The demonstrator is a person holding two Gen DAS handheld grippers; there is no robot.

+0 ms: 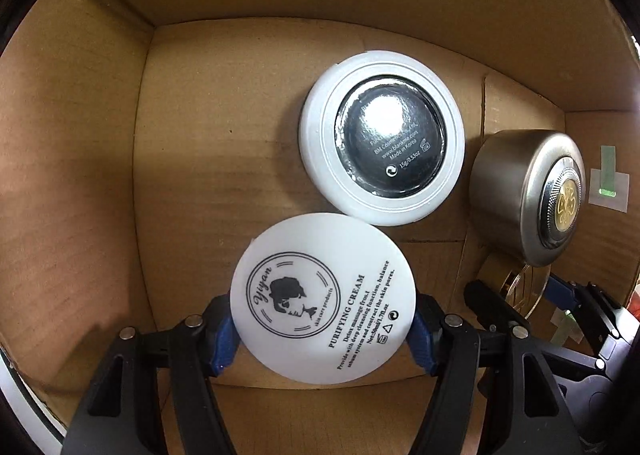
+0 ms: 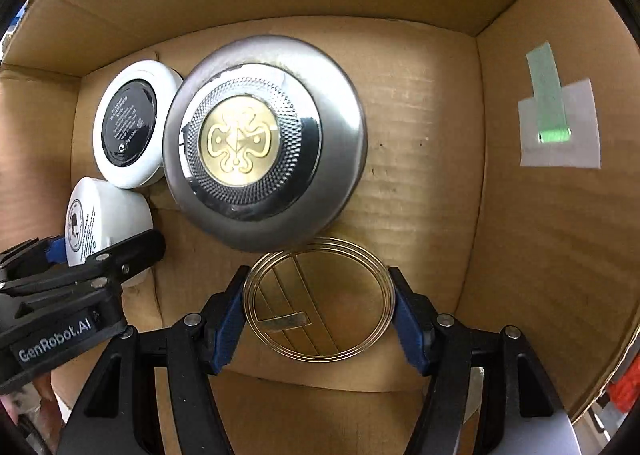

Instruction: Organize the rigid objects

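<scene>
Your left gripper (image 1: 323, 329) has its blue-padded fingers (image 1: 222, 339) pressed against either side of the white cream jar (image 1: 323, 297), which sits squarely between them, its printed face turned toward the camera. The jar is inside the cardboard box (image 1: 80, 159), at the near side of the box floor, and its far edge seems to touch or overlap the white compact (image 1: 382, 137) lying just beyond it, black label up; the view is too warped to say which.

Your right gripper (image 2: 319, 313) holds the gold round case (image 2: 319, 301) the same way, one finger on its left rim and one on its right, the case centred in the gap. It sits at the near side of the box, just in front of the silver jar (image 2: 265, 143) with the gold emblem, which looks to overlap its far edge. The silver jar stands right of the white compact and close against it.

On the right wall of the box, a strip of green tape (image 2: 547, 95) lies over a white patch.
</scene>
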